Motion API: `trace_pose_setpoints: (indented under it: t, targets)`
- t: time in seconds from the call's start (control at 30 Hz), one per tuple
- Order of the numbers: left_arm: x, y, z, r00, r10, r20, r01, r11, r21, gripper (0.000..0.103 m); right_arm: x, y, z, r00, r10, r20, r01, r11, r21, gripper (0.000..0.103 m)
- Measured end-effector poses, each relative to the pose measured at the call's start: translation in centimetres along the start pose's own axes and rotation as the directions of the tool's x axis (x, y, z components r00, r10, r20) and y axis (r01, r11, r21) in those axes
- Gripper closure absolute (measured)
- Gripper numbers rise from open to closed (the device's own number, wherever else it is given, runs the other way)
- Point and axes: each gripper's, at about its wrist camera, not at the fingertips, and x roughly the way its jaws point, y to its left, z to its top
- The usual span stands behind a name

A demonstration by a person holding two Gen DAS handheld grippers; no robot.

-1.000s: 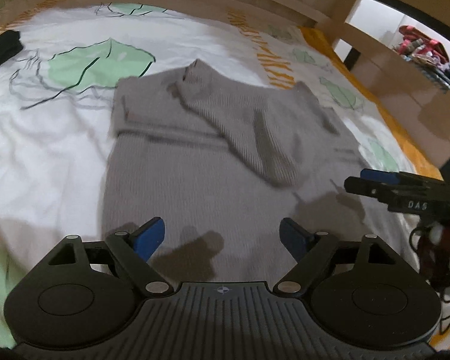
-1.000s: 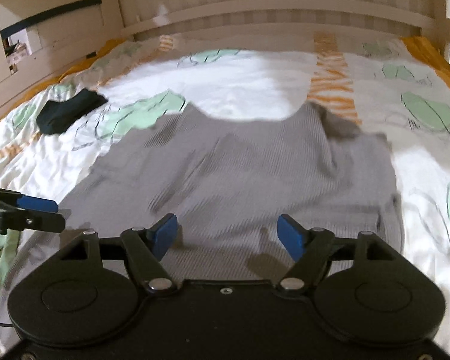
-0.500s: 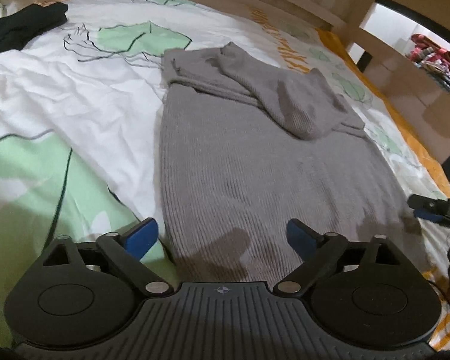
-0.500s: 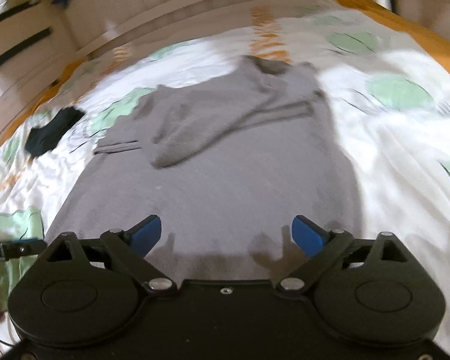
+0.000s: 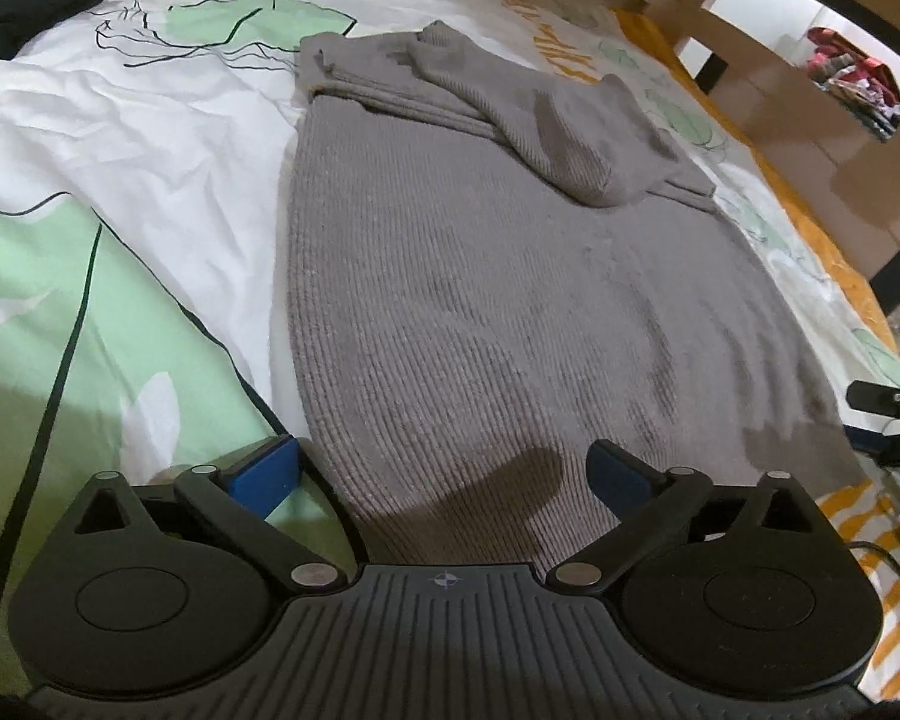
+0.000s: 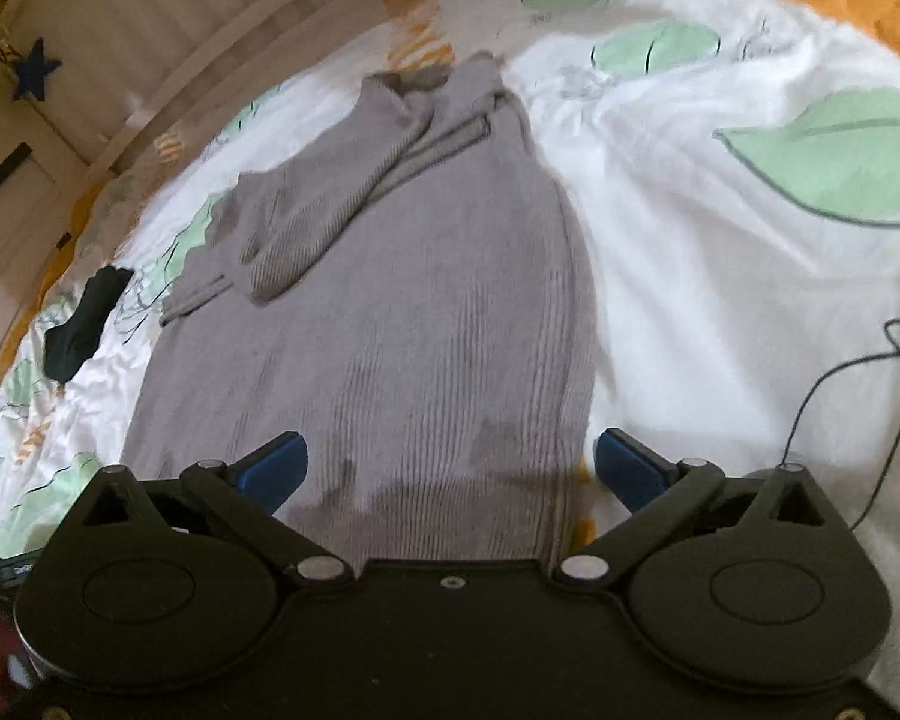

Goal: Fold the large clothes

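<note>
I am holding my left gripper [image 5: 444, 471] over the near left corner of the grey knit sweater [image 5: 510, 300], its jaws opening wide with the hem lying below and between them, unpinched. My right gripper [image 6: 450, 468] is hovering over the near right corner, its jaws also opening around nothing. The sweater is stretching away from both grippers across the leaf-print bedspread [image 5: 120, 180], its sleeves folded over the far end.

This is a bedroom in a home: a bed with a white leaf-printed duvet cover [image 5: 150, 180], a pale wooden bed frame [image 6: 150, 78], and a dark blue star decoration [image 6: 33, 69] on it.
</note>
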Motion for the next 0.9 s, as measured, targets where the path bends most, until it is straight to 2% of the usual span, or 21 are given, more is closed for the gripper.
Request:
trace_pose_setpoints:
  t: [0.2, 0.5, 0.67, 0.73, 0.77, 0.8, 0.83, 0.87, 0.9]
  targets:
    - [-0.2, 0.1, -0.3, 0.999, -0.04, -0.02, 0.039, 0.998, -0.044, 0.001, 0.1, -0.5, -0.3, 0.993, 0.087, -0.083, -0.084, 0.996, 0.039, 0.001]
    - [-0.3, -0.3, -0.4, 0.997, -0.063, -0.049, 0.059, 0.996, -0.071, 0.001, 1.1, 0.8, -1.0, 0.984, 0.076, -0.159, -0.086, 0.995, -0.054, 0.0]
    - [-0.3, -0.2, -0.5, 0.995, -0.081, -0.053, 0.076, 0.994, -0.081, 0.001, 0.9, 0.6, -1.0, 0.982, 0.099, -0.162, -0.108, 0.993, -0.05, 0.0]
    - [-0.3, -0.1, -0.5, 0.995, -0.082, -0.054, 0.077, 0.994, -0.083, 0.002, 1.0, 0.5, -1.1, 0.982, 0.104, -0.16, -0.113, 0.993, -0.046, 0.008]
    - [-0.3, -0.2, -0.5, 0.995, -0.079, -0.053, 0.074, 0.994, -0.084, 0.005, 1.1, 0.3, -1.1, 0.979, 0.113, -0.167, -0.121, 0.992, -0.036, 0.025]
    - [-0.6, -0.2, -0.5, 0.996, -0.071, -0.046, 0.066, 0.994, -0.091, 0.02, 1.3, 0.0, -1.2, 0.976, 0.125, -0.178, -0.13, 0.991, -0.015, 0.044]
    - [-0.8, -0.1, -0.5, 0.998, -0.056, -0.037, 0.052, 0.993, -0.101, 0.05, 1.6, -0.3, -1.2, 0.972, 0.136, -0.19, -0.136, 0.991, 0.012, 0.052]
    - [-1.1, 0.1, -0.6, 0.999, -0.043, -0.028, 0.039, 0.992, -0.122, 0.067, 1.9, -0.8, -1.3, 0.968, 0.147, -0.201, -0.141, 0.989, 0.046, 0.071]
    - [-1.3, 0.6, -0.7, 0.998, -0.054, -0.019, 0.05, 0.986, -0.159, 0.087, 2.0, -1.2, -1.3, 0.966, 0.16, -0.205, -0.147, 0.986, 0.073, 0.074]
